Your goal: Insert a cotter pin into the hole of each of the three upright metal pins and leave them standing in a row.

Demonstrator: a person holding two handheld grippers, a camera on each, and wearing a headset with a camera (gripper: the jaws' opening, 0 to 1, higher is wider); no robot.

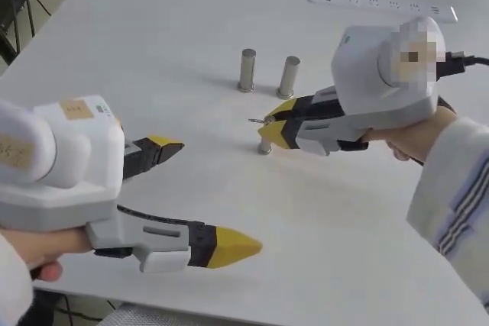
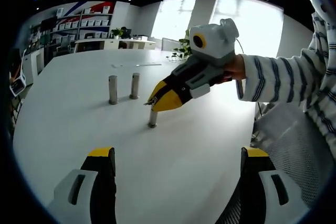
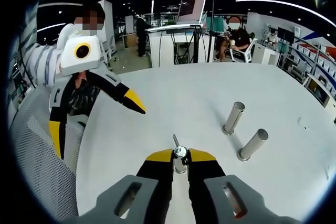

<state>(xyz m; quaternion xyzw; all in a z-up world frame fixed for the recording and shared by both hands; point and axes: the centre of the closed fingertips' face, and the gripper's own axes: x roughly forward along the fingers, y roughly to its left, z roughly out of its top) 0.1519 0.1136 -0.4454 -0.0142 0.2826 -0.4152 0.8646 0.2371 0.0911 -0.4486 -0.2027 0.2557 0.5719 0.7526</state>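
A white table (image 1: 191, 28) spreads across the head view. The left gripper (image 1: 218, 195) sits low at the person's left, above the table's near edge. Its yellow-tipped jaws are spread wide with nothing between them, well apart from the work. The right gripper (image 1: 269, 129) reaches in from the person's right, held by a hand in a striped sleeve. Its jaws are drawn nearly together, pinching a thin cotter pin (image 1: 256, 121) whose tip pokes out past the jaw tips. A white power strip (image 1: 382, 1) lies along the far side of the table. Three short metal pins stand upright on the table. The near pin (image 1: 264, 145) stands directly under the right gripper's tips. The back pin (image 1: 247, 70) and the second back pin (image 1: 288, 76) stand close together behind it. In the right gripper view the cotter pin sits at the near pin's top, but it cannot be told whether it has passed through the hole. The two back pins show no cotter pins, so the task looks to be at its first insertion, with two more left. The three pins form a loose cluster, not a row. Tan tape (image 1: 76, 108) on the left gripper carries no readable writing, and no brand shows anywhere.
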